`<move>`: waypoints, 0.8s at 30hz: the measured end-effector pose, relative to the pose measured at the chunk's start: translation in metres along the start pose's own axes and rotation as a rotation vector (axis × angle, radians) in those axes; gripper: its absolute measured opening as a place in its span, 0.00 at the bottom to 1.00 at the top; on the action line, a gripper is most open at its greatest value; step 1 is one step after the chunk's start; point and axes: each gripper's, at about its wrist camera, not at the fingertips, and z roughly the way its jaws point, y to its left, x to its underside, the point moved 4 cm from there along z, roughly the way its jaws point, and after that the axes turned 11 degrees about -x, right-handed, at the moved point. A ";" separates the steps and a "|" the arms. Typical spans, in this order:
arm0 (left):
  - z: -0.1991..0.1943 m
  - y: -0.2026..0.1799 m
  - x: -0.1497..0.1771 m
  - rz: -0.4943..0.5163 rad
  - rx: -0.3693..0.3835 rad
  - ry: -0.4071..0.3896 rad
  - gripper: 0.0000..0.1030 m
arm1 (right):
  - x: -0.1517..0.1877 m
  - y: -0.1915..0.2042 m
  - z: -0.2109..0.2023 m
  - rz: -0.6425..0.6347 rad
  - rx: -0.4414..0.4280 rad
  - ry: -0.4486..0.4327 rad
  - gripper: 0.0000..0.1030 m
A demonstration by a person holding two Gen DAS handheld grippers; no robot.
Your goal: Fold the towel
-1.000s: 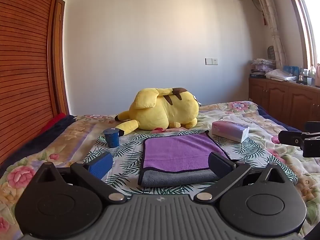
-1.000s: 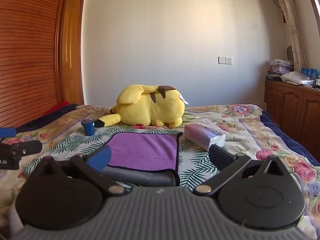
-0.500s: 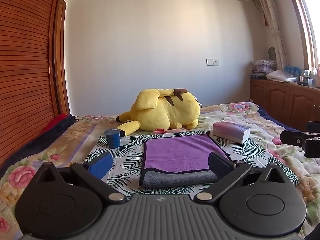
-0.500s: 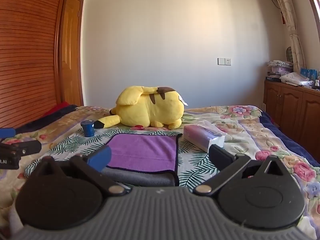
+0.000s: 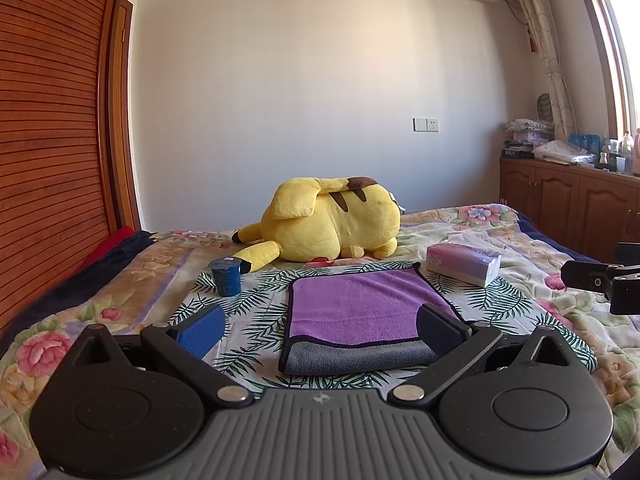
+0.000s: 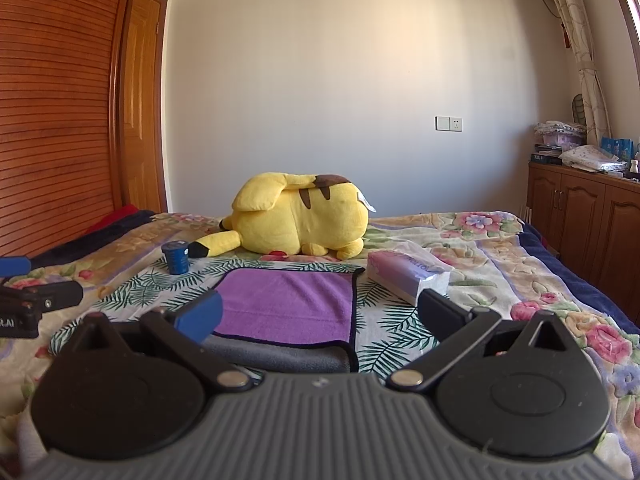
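Note:
A folded towel, purple on top with a grey layer showing at its near edge, lies flat on the bed's leaf-print cover. It also shows in the right wrist view. My left gripper is open and empty, just in front of the towel's near edge. My right gripper is open and empty, in front of the towel's near right corner. Each gripper shows at the edge of the other's view.
A yellow plush toy lies behind the towel. A blue cup stands to the towel's left. A tissue pack lies to its right. Wooden cabinets line the right wall, a wooden wardrobe the left.
Both views have shifted only slightly. The towel lies as before and both grippers stay open.

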 end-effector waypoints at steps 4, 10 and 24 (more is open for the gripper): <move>0.000 0.000 0.000 0.000 0.000 0.000 0.84 | -0.001 0.001 0.000 0.000 0.000 0.000 1.00; 0.000 -0.001 0.001 0.000 0.000 -0.001 0.84 | -0.001 0.002 0.000 0.000 -0.001 0.002 1.00; 0.000 -0.001 0.001 0.001 -0.001 0.000 0.84 | -0.001 0.003 0.000 0.000 -0.001 0.003 1.00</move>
